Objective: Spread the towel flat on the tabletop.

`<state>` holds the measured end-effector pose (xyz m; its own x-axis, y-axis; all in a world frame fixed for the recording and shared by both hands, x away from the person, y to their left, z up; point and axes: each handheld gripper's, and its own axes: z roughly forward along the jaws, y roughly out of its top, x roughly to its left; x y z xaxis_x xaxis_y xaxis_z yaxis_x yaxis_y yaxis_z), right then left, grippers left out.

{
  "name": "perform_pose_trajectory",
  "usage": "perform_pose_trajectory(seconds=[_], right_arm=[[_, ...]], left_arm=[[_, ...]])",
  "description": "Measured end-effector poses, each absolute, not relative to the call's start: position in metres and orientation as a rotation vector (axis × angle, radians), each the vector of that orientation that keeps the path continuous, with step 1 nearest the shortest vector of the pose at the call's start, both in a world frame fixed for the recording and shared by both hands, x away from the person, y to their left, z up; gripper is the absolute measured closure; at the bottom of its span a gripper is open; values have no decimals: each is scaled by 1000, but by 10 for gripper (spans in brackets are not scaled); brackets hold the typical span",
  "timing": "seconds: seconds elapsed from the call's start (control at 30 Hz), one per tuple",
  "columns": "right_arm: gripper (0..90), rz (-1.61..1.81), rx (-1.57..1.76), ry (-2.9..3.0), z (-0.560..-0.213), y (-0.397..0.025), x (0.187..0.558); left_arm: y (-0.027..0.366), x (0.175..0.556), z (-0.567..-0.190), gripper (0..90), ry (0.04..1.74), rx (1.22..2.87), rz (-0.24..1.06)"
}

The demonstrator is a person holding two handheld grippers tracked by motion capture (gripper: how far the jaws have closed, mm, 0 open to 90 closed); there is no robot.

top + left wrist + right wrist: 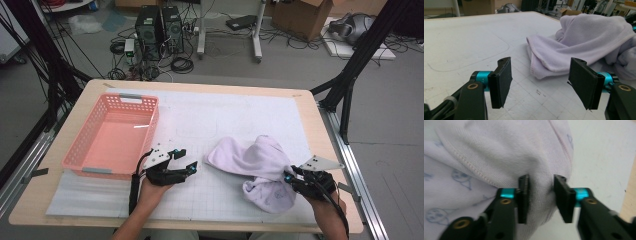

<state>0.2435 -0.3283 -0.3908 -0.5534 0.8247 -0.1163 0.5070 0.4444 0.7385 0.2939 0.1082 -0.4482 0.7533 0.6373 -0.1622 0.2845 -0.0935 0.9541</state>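
Lilac towel (260,162) lies bunched on the bench (320,130) right of the pink basket (112,137), long axis running toward the right gripper (289,176), fingers clenched on its near-right fold, left gripper (184,159) released just left of its hem.

The left gripper (184,161) hovered low with its jaws spread wide apart and nothing between them, held by the left hand (156,186) whose forearm came in from the bottom edge. The right gripper (289,176) pointed leftward, its jaws partly closed and pinching a fold of soft lilac cloth (499,152), gripped by the right hand (320,192).
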Motion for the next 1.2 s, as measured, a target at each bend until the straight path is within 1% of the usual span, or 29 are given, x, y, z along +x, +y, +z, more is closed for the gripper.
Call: perform_pose_trajectory(seconds=[0.1,0.2,0.37,0.53,0.57,0.63,0.67,0.7,0.73,0.8,0.93,1.07,1.2], right_arm=[[501,1013,1055,2214,-380,-317,243],[463,1087,960,2254,-367,-296,249],[450,1107,767,2391,-356,-249,263],[428,1020,594,2605,-372,-208,278],[442,978,566,2639,-377,-202,280],[543,853,524,2676,-387,-193,285],[635,789,514,2684,-391,-190,287],[757,749,510,2690,-393,-189,290],[821,742,514,2694,-394,-189,293],[838,804,569,2682,-390,-194,299],[843,985,712,2597,-376,-211,313],[844,1146,881,2436,-360,-242,332],[846,1204,1076,2257,-350,-277,356]], left_arm=[[108,294,-448,356,738,1684,349],[108,294,-448,359,736,1685,346],[108,294,-448,358,736,1681,343],[110,293,-447,358,734,1679,337],[110,293,-447,358,734,1679,337],[110,294,-447,359,734,1679,340],[110,294,-448,358,734,1678,338],[110,293,-448,358,735,1678,338],[110,293,-448,358,735,1677,333],[110,293,-448,358,735,1678,331],[111,294,-448,362,739,1675,332],[111,294,-448,362,742,1671,329],[111,294,-449,364,744,1670,328]])
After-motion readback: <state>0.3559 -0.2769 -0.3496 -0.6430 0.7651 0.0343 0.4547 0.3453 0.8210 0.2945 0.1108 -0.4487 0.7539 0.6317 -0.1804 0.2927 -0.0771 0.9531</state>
